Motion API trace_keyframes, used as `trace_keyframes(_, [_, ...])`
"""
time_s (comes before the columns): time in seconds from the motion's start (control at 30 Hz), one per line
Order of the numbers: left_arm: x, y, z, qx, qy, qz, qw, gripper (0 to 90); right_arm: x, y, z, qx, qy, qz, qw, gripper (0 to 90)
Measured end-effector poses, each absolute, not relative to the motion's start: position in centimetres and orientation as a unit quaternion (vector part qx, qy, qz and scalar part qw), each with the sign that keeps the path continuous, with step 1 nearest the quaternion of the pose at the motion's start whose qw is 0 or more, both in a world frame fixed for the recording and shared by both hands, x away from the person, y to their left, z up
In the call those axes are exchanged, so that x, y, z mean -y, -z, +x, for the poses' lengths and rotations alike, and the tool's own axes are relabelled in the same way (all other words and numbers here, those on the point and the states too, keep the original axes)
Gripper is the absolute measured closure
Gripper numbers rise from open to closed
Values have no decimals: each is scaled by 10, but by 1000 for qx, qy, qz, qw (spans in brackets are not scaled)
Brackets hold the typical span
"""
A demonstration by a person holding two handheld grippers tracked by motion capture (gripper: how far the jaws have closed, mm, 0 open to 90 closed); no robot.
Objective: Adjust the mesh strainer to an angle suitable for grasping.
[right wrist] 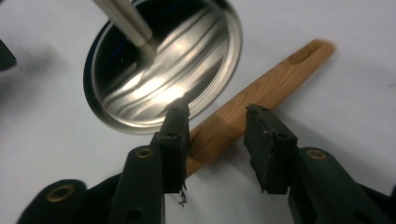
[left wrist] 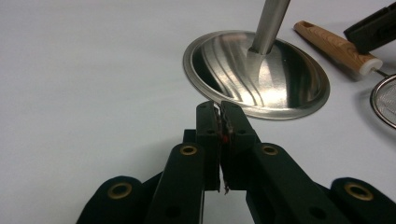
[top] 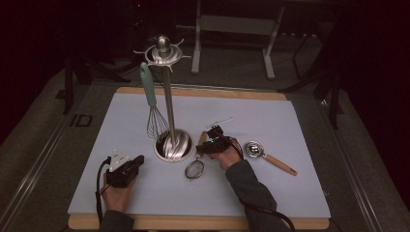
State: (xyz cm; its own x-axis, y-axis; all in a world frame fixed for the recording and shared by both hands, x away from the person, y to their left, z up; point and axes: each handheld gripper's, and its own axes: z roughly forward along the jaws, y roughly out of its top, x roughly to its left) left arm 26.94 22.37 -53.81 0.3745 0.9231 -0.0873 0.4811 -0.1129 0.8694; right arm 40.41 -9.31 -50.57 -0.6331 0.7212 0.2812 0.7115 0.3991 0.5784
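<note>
Left gripper [top: 138,162]: sitting nearest the camera at the near-left of the mat, gripped in the person's left hand [top: 117,194]; in the left gripper view its jaws are pressing together with nothing between them, pointing at the stand's base.
Right gripper [top: 212,133]: hovering just right of the stand's base, held in the person's right hand [top: 225,157]; its jaws are standing apart, straddling the wooden handle without pressing on it.
Strainer handle [right wrist: 261,88]: lying flat on the mat, running diagonally between the open jaws in the right gripper view, one end passing just beside the rim of the base.
Mesh strainer [top: 194,169]: its round sieve is resting on the mat just in front of the right hand, near the base.
Stand base [top: 173,145]: a shiny round steel dish, sitting mid-mat, catching the light.
Stand pole [top: 168,104]: rising upright from the base to a hooked crown [top: 163,52].
Whisk [top: 153,104]: hanging from the crown by its teal handle, wires dangling just above the base.
Metal scoop [top: 269,156]: lying to the right of the right hand, well apart from the stand, wooden handle pointing right.
Mat [top: 290,193]: pale, covering the wooden tabletop.
</note>
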Motion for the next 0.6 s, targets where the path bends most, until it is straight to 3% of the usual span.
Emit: trace_keyframes(0.6, [-223, 538, 269, -500, -251, 703, 440, 868, 84, 505, 410, -820, -312, 480, -14, 523])
